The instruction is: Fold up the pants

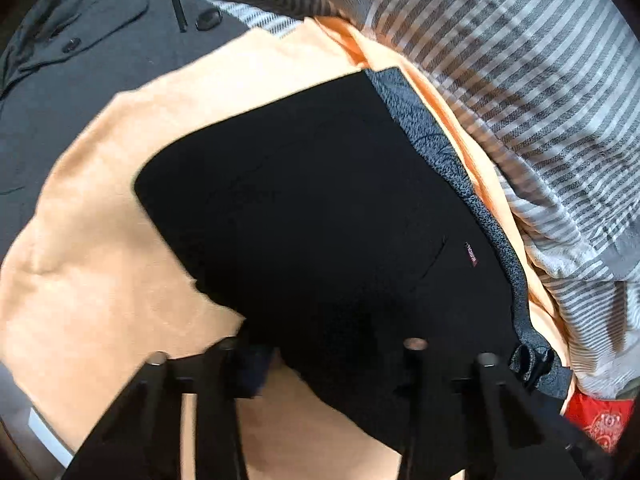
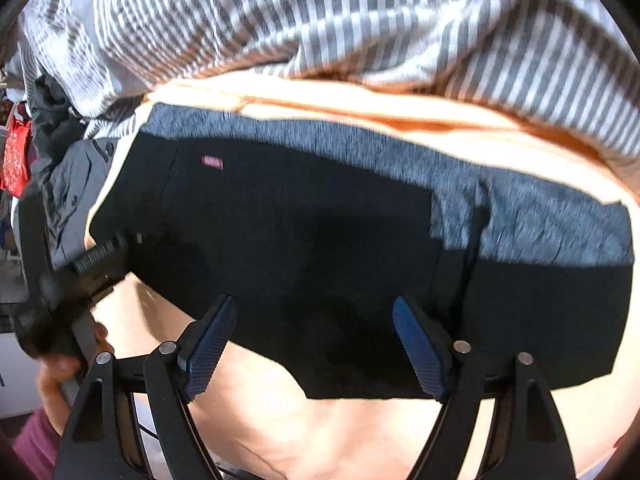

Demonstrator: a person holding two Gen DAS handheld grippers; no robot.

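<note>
The black folded pants with a speckled grey waistband (image 2: 320,240) lay on a peach-orange sheet (image 2: 320,432), spread just ahead of and under both tongs. The right tongs (image 2: 312,352) stood wide, blue pads hovering over the near hem and gripping nothing. The left tongs (image 1: 320,364) sat narrower at a corner of the dark cloth; I cannot tell whether the pads pinched it. A shallow bite there would probably slip on lifting, or catch the sheet too. The striped grey-and-white blanket (image 2: 320,20) beyond the pants could snag a folded edge.
</note>
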